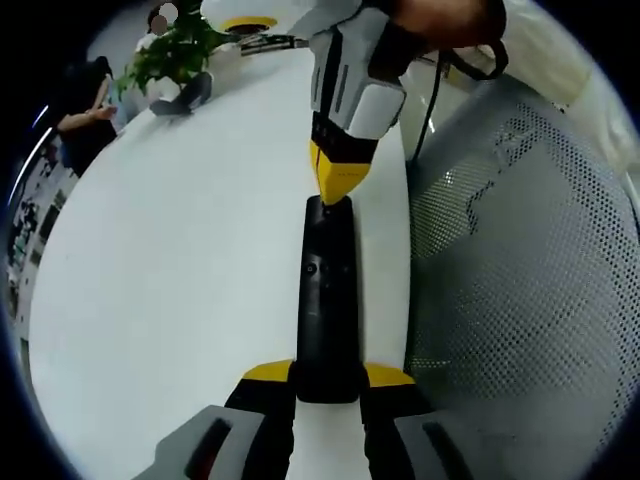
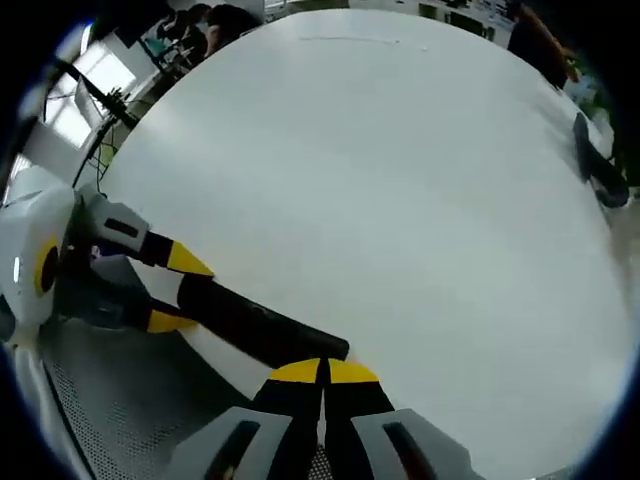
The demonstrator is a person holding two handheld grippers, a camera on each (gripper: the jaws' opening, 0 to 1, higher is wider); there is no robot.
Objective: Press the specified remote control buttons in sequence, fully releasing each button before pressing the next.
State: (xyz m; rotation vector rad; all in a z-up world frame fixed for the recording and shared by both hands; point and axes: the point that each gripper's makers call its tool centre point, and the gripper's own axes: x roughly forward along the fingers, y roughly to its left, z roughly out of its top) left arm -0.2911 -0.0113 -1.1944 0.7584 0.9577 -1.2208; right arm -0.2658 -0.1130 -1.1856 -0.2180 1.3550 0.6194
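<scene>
Left tool [image 1: 328, 385] clamps black remote [image 1: 327, 300] (no legible markings); right tool [image 2: 323, 372] clenched, tips on remote's far end.

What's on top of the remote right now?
The right gripper, jaws closed, has its yellow tips on the far end of the black remote. The left gripper clamps the near end. Whatever button lies beneath the tips is covered.

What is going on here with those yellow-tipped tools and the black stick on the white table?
A person is working a black remote control with two handheld grippers. The left gripper has its jaws clamped around one end of the remote, holding it at the edge of the white table. The right gripper has its jaws closed together, and their yellow tip rests on the remote's far end, as if pressing a button.
</scene>
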